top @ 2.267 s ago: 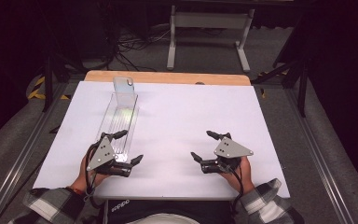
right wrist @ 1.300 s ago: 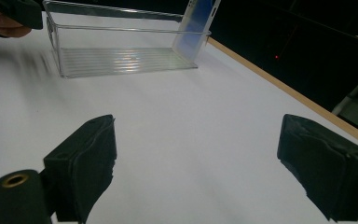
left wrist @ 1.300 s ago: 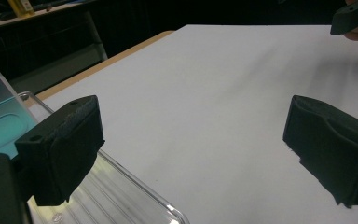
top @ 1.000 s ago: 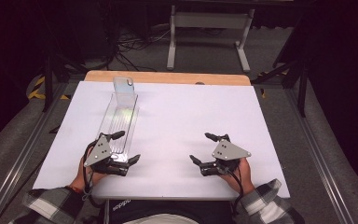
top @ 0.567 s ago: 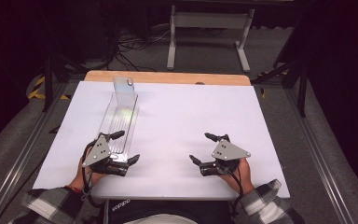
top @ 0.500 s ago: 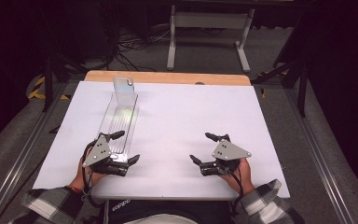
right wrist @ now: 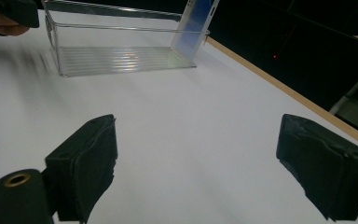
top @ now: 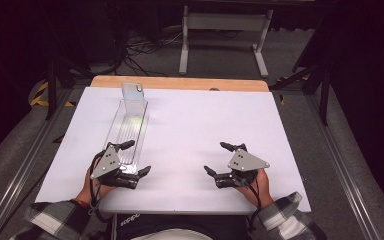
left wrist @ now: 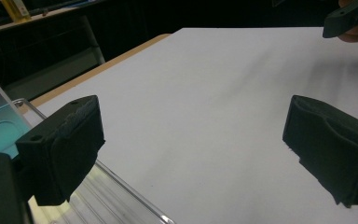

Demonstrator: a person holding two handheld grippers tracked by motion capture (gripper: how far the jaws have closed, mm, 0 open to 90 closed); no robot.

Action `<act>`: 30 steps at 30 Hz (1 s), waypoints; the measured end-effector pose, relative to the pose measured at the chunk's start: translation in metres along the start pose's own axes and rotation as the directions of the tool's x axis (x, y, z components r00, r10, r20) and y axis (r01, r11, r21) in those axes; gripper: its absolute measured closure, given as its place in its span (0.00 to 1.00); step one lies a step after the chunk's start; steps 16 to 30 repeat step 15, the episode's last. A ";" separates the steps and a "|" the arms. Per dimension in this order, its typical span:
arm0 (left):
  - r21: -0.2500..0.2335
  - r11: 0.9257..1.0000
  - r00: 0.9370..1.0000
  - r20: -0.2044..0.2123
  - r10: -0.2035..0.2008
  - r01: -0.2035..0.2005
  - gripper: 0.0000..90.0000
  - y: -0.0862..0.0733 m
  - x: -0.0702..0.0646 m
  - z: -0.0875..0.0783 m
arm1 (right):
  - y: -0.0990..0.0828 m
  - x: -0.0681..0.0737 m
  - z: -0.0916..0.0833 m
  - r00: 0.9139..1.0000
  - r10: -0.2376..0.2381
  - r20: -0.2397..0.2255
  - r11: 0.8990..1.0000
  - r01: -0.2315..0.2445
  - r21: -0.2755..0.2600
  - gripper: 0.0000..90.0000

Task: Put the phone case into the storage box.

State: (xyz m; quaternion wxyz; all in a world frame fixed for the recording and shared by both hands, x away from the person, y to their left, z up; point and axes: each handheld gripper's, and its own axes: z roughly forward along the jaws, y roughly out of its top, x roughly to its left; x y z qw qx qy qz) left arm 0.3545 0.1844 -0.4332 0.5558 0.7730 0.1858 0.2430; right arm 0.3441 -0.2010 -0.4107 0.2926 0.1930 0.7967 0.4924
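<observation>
Both grippers have drifted slightly toward the near edge of the table [top: 190,200] since the earliest frame; the tray [top: 128,131] lies where it did.

Hidden or unclear: in the high view the tray's near end is covered by the left gripper [top: 137,158], and its clear walls are hard to trace against the white top. In the left gripper view the tray [left wrist: 116,196] is cut off at the bottom and left edges, partly behind one jaw. The upright panel [top: 132,93] at the tray's far end is cut off at the top of the right gripper view [right wrist: 196,23]. Whether the left gripper's far jaw touches the tray's rim cannot be told.

Left gripper [left wrist: 193,149]: jaws wide apart, nothing between them, one jaw over the tray's near end, the other over bare table.

Right gripper [top: 217,159]: jaws wide apart, holding nothing, over bare table well to the right of the tray; the same shows in its own view [right wrist: 196,163].

The tray lies lengthwise on the table's left half, empty as far as can be seen.
</observation>
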 end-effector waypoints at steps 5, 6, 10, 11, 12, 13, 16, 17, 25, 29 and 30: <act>0.006 1.000 1.000 0.007 0.002 -0.003 0.06 0.000 -0.001 0.001 | 0.000 -0.001 0.000 1.000 0.003 0.000 1.000 -0.003 -0.001 0.14; 0.007 1.000 1.000 0.008 0.004 -0.004 0.06 0.000 -0.001 0.001 | 0.000 -0.001 0.000 1.000 0.003 -0.001 1.000 -0.003 0.000 0.14; 0.008 1.000 1.000 0.015 0.000 0.000 0.06 -0.001 -0.002 0.003 | -0.001 0.000 0.000 1.000 0.002 -0.001 1.000 -0.002 0.008 0.14; 0.011 1.000 1.000 0.019 0.007 -0.007 0.06 0.000 -0.001 0.003 | -0.001 0.000 0.000 1.000 0.001 -0.001 1.000 -0.001 0.009 0.14; 0.011 1.000 1.000 0.019 0.007 -0.007 0.06 0.000 -0.001 0.003 | -0.001 0.000 0.000 1.000 0.001 -0.001 1.000 -0.001 0.009 0.14; 0.011 1.000 1.000 0.017 0.000 0.000 0.06 -0.001 -0.002 0.003 | -0.001 -0.001 0.000 1.000 0.001 -0.001 1.000 -0.001 0.006 0.14; 0.011 1.000 1.000 0.019 -0.005 0.005 0.06 -0.001 -0.002 0.004 | -0.001 -0.001 0.000 1.000 0.007 0.002 1.000 -0.007 0.005 0.14; 0.011 1.000 1.000 0.019 -0.005 0.005 0.06 -0.001 -0.002 0.004 | -0.001 -0.001 0.000 1.000 0.007 0.002 1.000 -0.007 0.005 0.14; 0.011 1.000 1.000 0.019 -0.005 0.005 0.06 -0.001 -0.002 0.004 | -0.001 -0.001 0.000 1.000 0.007 0.002 1.000 -0.007 0.005 0.14; 0.011 1.000 1.000 0.019 -0.005 0.005 0.06 -0.001 -0.002 0.004 | -0.001 -0.001 0.000 1.000 0.007 0.002 1.000 -0.007 0.005 0.14; 0.011 1.000 1.000 0.019 -0.005 0.005 0.06 -0.001 -0.002 0.004 | -0.001 -0.001 0.000 1.000 0.007 0.002 1.000 -0.007 0.005 0.14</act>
